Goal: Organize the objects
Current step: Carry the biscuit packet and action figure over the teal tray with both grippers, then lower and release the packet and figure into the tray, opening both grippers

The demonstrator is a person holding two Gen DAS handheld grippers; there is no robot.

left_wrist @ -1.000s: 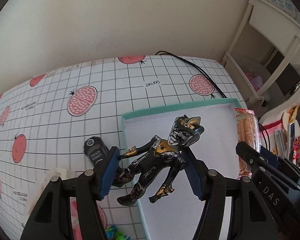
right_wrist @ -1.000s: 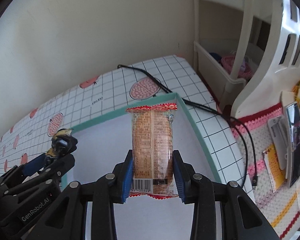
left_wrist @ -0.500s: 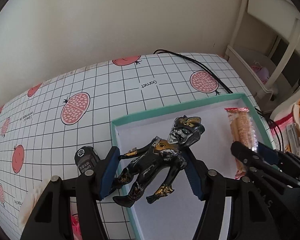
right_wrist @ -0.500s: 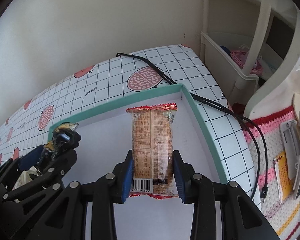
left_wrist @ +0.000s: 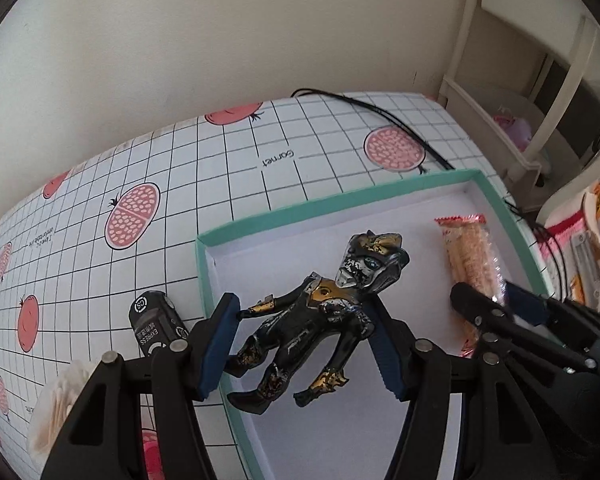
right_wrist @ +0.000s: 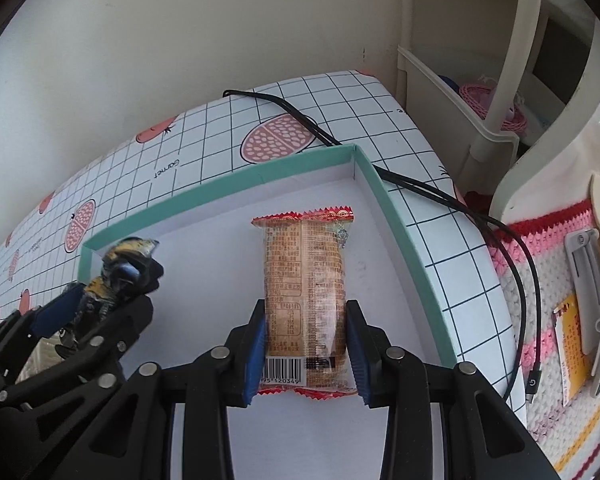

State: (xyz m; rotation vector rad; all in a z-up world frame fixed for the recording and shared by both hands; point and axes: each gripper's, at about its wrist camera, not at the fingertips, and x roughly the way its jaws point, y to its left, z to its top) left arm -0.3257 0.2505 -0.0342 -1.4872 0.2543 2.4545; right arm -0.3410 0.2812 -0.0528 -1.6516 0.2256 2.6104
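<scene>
My left gripper (left_wrist: 304, 344) is shut on a black and gold toy figure (left_wrist: 316, 320), holding it over the left part of a shallow teal-rimmed box (left_wrist: 340, 200) with a white floor. My right gripper (right_wrist: 305, 346) is shut on a clear cracker packet (right_wrist: 304, 280) with red crimped ends, held above the box's right part near the teal wall (right_wrist: 404, 232). In the left wrist view the cracker packet (left_wrist: 470, 256) and the right gripper (left_wrist: 496, 312) show at the right. The toy figure's head (right_wrist: 130, 264) shows at the left of the right wrist view.
The box lies on a white grid tablecloth (left_wrist: 180, 168) printed with pomegranates. A black battery pack (left_wrist: 154, 322) lies just left of the box, beside a white ruffled object (left_wrist: 60, 404). A black cable (right_wrist: 420, 188) runs past the box's far right corner. A cream shelf unit (right_wrist: 460, 112) stands right.
Both grippers have pulled back and lifted over the box with their loads still held; more of the box's far rim and right corner has come into view.
</scene>
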